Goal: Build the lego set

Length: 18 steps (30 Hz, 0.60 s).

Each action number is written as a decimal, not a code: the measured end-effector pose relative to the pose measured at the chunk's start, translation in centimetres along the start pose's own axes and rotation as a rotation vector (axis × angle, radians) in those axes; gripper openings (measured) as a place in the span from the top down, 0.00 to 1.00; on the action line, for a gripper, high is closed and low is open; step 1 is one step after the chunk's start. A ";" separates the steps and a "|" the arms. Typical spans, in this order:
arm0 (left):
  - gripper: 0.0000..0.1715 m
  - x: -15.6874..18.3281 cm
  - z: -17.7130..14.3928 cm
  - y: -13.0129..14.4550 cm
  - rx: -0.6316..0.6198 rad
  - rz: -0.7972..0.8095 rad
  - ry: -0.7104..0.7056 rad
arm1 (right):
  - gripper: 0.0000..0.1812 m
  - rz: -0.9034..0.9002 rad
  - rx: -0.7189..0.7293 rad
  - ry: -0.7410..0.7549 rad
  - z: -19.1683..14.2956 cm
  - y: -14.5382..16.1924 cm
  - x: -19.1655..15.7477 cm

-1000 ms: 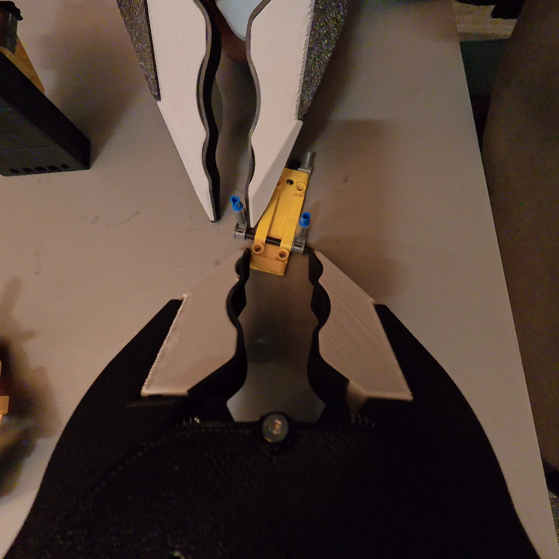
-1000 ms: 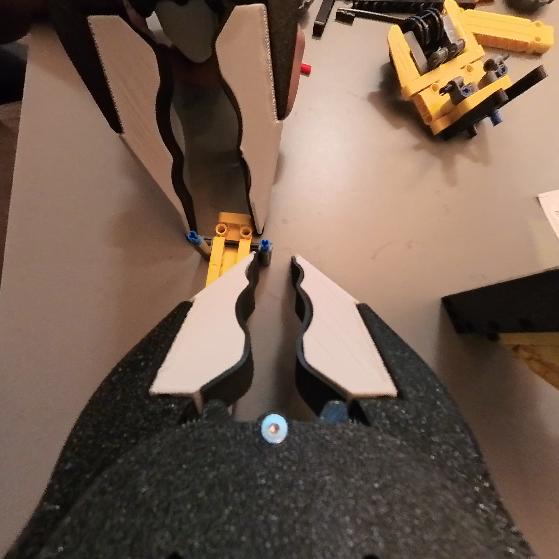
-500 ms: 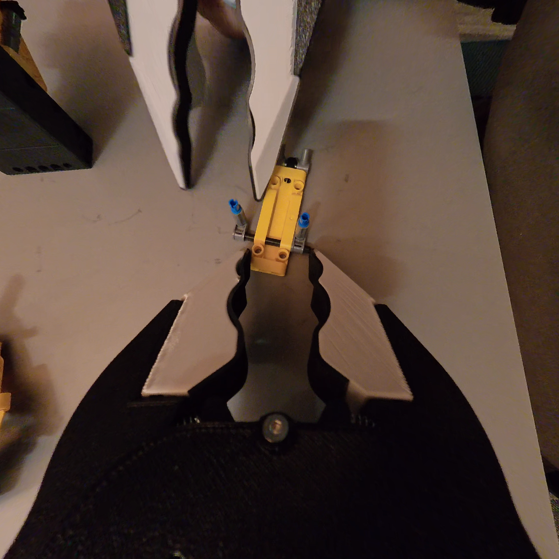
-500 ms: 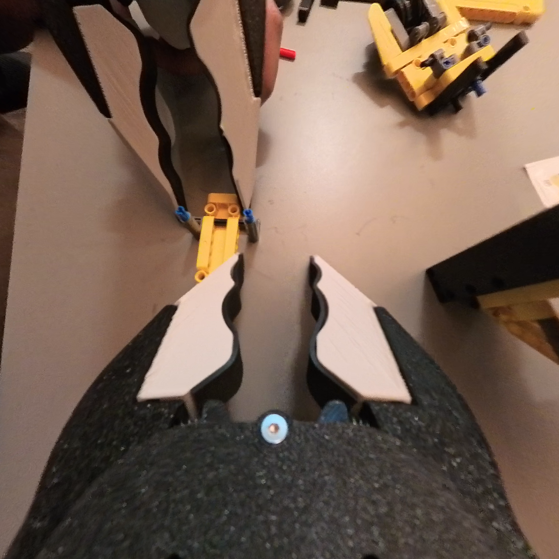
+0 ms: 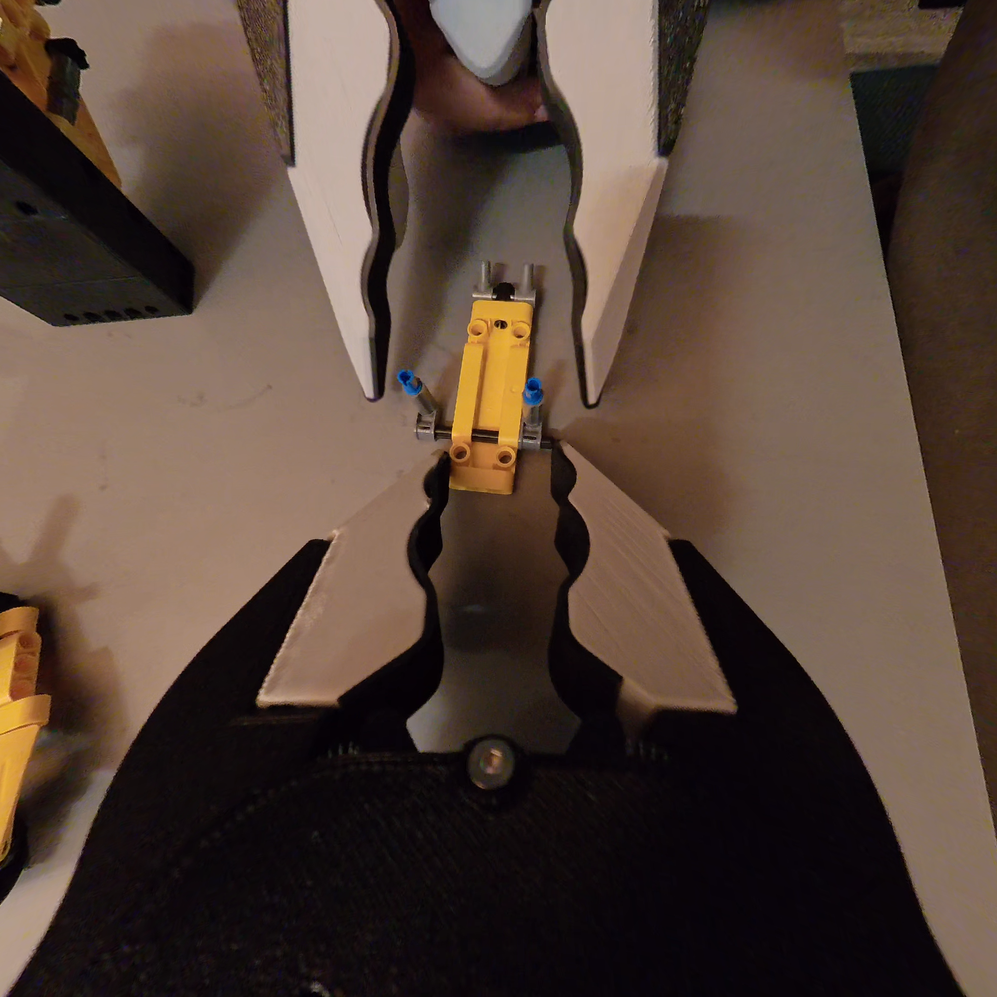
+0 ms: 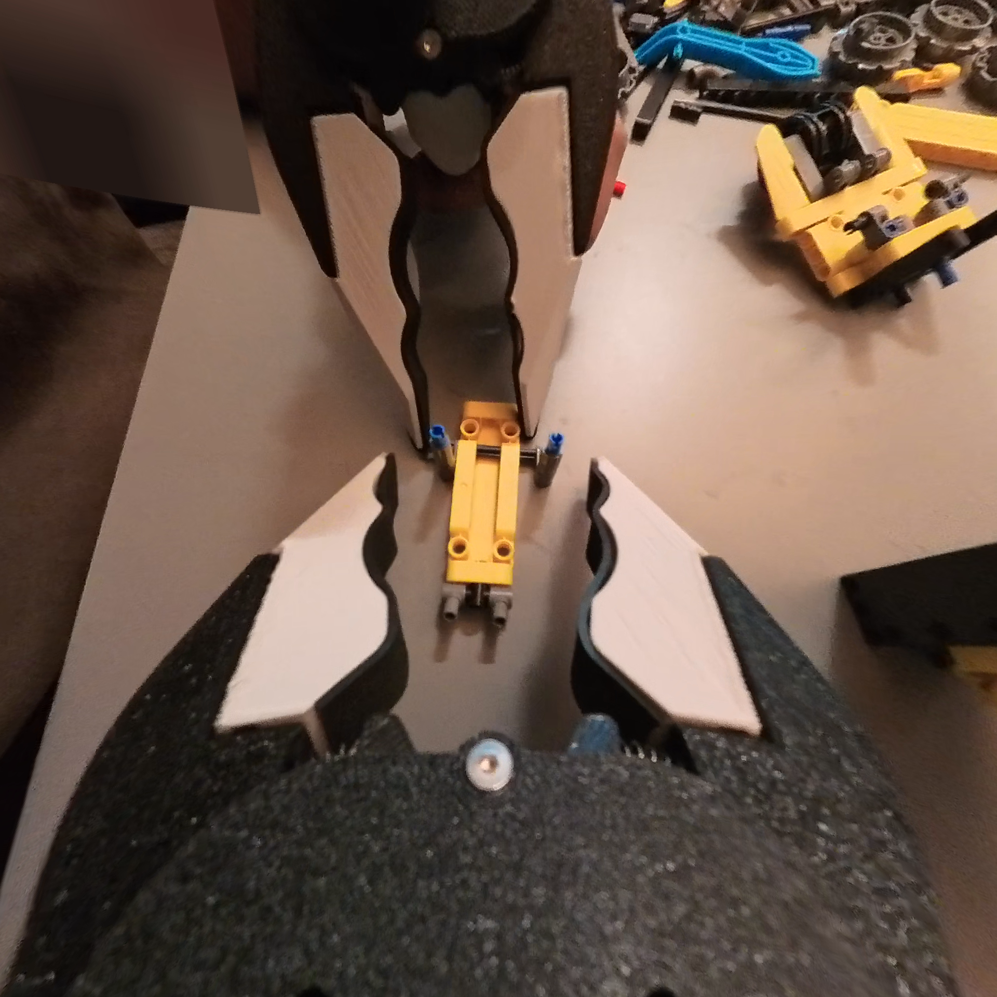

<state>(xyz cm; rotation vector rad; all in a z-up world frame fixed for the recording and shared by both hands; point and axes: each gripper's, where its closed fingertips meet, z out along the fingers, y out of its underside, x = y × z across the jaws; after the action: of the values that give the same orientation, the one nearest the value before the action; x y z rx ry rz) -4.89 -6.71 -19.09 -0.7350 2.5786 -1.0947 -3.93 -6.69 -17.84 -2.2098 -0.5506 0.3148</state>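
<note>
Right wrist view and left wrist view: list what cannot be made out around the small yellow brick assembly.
- Left wrist view: whether the left gripper touches the small yellow brick assembly is unclear; its black fingertips overlap the near end.
- Left wrist view: the black box and the yellow part are cut off by the left edge.
- Right wrist view: the dark wheels behind the blue plastic piece are blurred and cut by the top edge.
</note>
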 end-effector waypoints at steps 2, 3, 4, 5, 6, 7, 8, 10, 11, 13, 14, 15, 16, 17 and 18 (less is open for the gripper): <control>0.80 0.0 0.0 0.0 0.000 0.002 -0.003 | 0.63 -0.006 -0.018 0.008 0.2 0.2 0.1; 0.80 0.0 0.0 0.0 0.000 0.002 -0.004 | 0.64 -0.008 -0.022 0.013 0.3 0.2 0.1; 0.80 0.0 0.0 0.0 0.000 0.002 -0.004 | 0.64 -0.008 -0.027 0.021 0.3 0.3 0.2; 0.80 -0.1 0.0 0.0 0.000 0.002 -0.005 | 0.64 -0.009 -0.035 0.027 0.4 0.4 0.3; 0.80 -0.1 0.0 0.0 0.000 0.002 -0.006 | 0.65 -0.012 -0.043 0.030 0.5 0.5 0.3; 0.80 -0.1 0.1 0.0 0.000 0.002 -0.007 | 0.66 -0.017 -0.048 0.032 0.6 0.5 0.3; 0.80 -0.1 0.1 0.0 0.000 0.002 -0.009 | 0.68 -0.023 -0.051 0.031 0.6 0.5 0.2; 0.80 -0.1 0.1 0.0 0.000 0.003 -0.010 | 0.71 -0.035 -0.048 0.031 0.7 0.4 0.1; 0.80 -0.1 0.1 0.0 -0.001 0.005 -0.012 | 0.71 -0.038 -0.049 0.035 0.8 0.4 0.1; 0.80 -0.1 0.1 0.0 -0.002 0.006 -0.013 | 0.72 -0.039 -0.064 0.042 0.9 0.6 0.2; 0.80 -0.1 0.1 0.0 -0.003 0.007 -0.013 | 0.73 -0.042 -0.073 0.047 1.0 0.7 0.2; 0.80 -0.1 0.1 0.0 -0.004 0.009 -0.014 | 0.73 -0.046 -0.075 0.053 1.0 0.7 0.2; 0.80 -0.1 0.1 0.0 -0.004 0.009 -0.015 | 0.73 -0.046 -0.075 0.054 1.0 0.7 0.2; 0.80 -0.1 0.1 0.0 -0.005 0.008 -0.014 | 0.73 -0.043 -0.075 0.053 1.0 0.7 0.2; 0.80 -0.1 0.1 0.0 -0.005 0.008 -0.014 | 0.73 -0.041 -0.075 0.053 1.0 0.7 0.3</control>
<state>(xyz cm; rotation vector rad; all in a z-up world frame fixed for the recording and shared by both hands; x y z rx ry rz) -4.82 -6.72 -19.18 -0.7304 2.5707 -1.0774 -3.92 -6.30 -19.03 -2.2686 -0.5862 0.2164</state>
